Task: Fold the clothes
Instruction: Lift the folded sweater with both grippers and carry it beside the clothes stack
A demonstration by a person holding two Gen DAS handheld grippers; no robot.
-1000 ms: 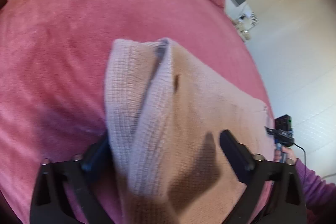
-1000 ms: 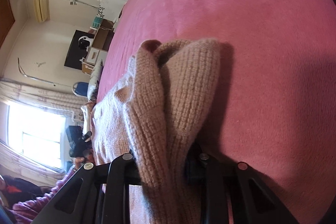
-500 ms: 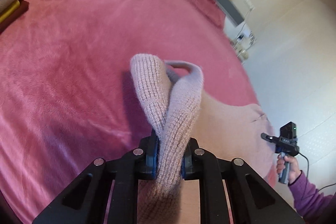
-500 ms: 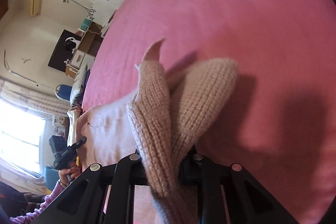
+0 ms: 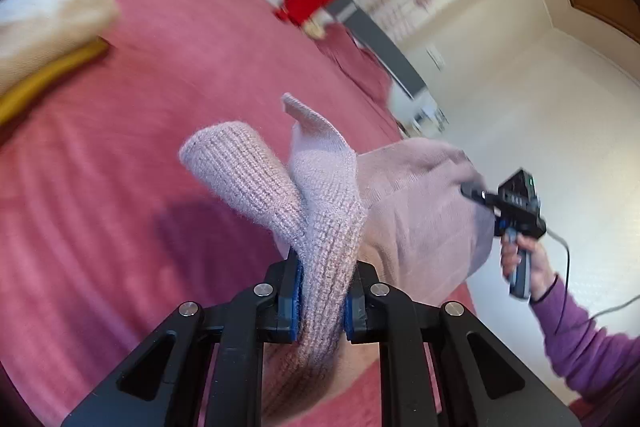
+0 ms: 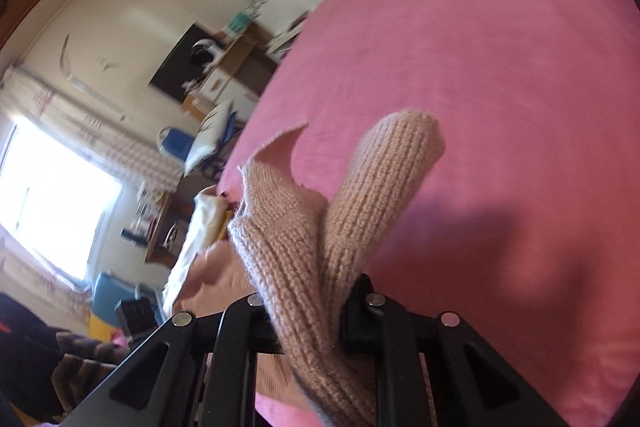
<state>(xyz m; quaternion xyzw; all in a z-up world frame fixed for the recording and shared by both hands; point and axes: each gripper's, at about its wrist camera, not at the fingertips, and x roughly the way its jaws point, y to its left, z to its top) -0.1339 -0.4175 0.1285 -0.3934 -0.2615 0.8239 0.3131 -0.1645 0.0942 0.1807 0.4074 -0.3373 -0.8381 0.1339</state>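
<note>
Now both grippers, L & R, clamp the knit sweater, lifted above the pink bedspread.

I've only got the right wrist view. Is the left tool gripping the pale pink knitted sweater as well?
Observer: Yes, the left tool is shut on a ribbed edge of the pale pink knitted sweater.
Operator: Does the fabric run over to my right tool?
Observer: Yes, its smoother body spans across to the right tool.
Operator: Who's holding that one?
Observer: A hand in a purple sleeve grips its handle.
</note>
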